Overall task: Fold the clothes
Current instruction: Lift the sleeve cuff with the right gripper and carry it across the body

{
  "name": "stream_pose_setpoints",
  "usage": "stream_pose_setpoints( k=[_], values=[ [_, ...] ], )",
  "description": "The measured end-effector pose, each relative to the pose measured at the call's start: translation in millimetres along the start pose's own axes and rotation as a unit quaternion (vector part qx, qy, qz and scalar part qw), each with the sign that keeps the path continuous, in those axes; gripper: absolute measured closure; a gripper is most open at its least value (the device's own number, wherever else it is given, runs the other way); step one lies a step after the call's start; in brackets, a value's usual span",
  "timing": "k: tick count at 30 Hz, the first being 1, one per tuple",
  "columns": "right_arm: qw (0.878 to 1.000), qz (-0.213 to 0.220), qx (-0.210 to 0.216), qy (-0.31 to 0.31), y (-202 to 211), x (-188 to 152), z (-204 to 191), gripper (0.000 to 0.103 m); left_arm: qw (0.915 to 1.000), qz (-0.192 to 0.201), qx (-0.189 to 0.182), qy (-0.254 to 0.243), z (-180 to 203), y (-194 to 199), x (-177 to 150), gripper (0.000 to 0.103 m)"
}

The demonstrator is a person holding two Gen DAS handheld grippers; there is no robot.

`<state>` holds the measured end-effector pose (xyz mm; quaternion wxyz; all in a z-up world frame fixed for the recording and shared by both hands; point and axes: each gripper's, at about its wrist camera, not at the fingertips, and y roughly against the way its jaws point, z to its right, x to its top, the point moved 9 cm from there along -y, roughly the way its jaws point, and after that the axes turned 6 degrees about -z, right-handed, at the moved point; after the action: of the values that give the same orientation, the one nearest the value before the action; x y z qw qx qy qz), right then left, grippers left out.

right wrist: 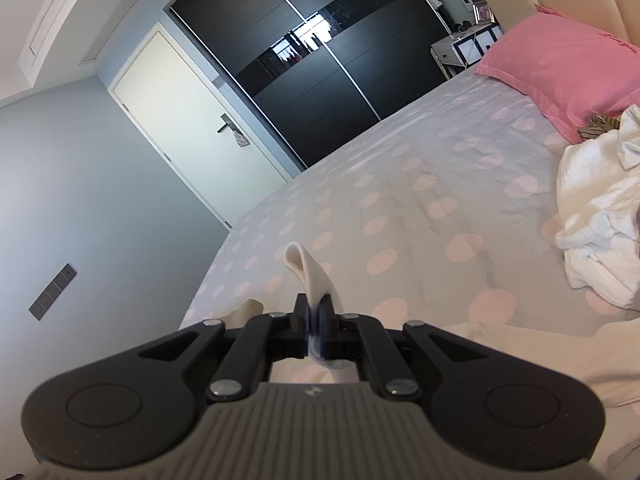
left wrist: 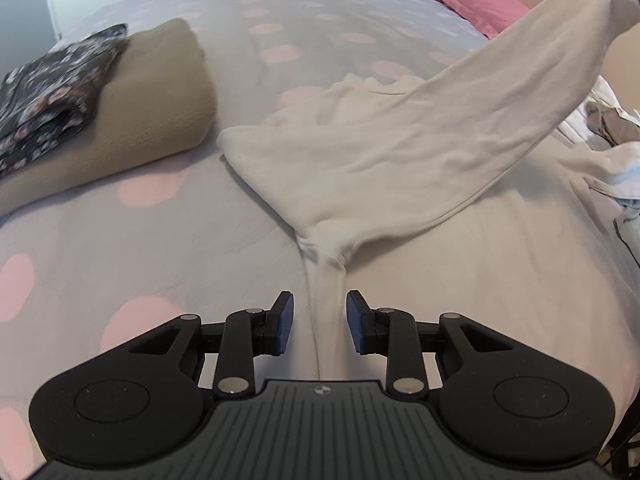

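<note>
**Cream garment on spotted bed, one end lifted**

Left gripper (left wrist: 320,322): jaws partly open, blue pads standing clear on either side of a bunched strip of the cream garment (left wrist: 360,160); the cloth runs between them, not pinched. Right gripper (right wrist: 314,320): closed tight on a folded edge of the same cream cloth (right wrist: 310,276), which sticks up beyond the fingertips.

Garment: spread on the bed ahead of the left gripper, gathered to a narrow neck just before its pads; one long section rises to the upper right, where a dark tip (presumably the right gripper, mostly cut off by the frame) holds it.

Surface: grey bedspread (left wrist: 140,240) with pale pink spots. To the left, a folded tan blanket (left wrist: 160,100) bearing a dark floral garment (left wrist: 48,96). Pink pillow (right wrist: 560,72) at the headboard; heap of white laundry (right wrist: 600,208) at the right edge, partly out of frame.

Room: white door (right wrist: 192,120), dark sliding wardrobe (right wrist: 320,60), grey wall with switch panel (right wrist: 52,292).
</note>
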<state>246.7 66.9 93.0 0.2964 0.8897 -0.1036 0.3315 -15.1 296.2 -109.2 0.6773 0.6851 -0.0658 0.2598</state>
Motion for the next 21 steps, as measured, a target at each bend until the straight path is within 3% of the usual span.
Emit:
stream_pose_setpoints(
  k=[5,12,15,17,21],
  values=[
    [1.0,-0.003,-0.006,-0.001,-4.4,0.6,5.8,0.097,0.9989,0.011,0.019,-0.042,20.5,-7.2,14.3,0.07],
    [1.0,-0.014,-0.01,0.005,-6.1,-5.0,10.8,0.097,0.9876,0.028,0.098,-0.12,36.8,-18.8,23.6,0.068],
    [1.0,-0.019,-0.018,0.005,-6.0,-9.2,14.8,0.097,0.9818,0.04,0.124,-0.138,37.7,-18.5,28.8,0.079],
    [1.0,-0.02,-0.023,0.003,-5.1,-11.3,18.4,0.097,0.9823,0.042,0.122,-0.136,36.8,-17.4,30.3,0.095],
    [0.999,-0.009,-0.04,0.003,2.4,-9.8,26.5,0.097,0.984,0.053,0.128,-0.111,25.1,-7.5,32.7,0.097]
  ],
)
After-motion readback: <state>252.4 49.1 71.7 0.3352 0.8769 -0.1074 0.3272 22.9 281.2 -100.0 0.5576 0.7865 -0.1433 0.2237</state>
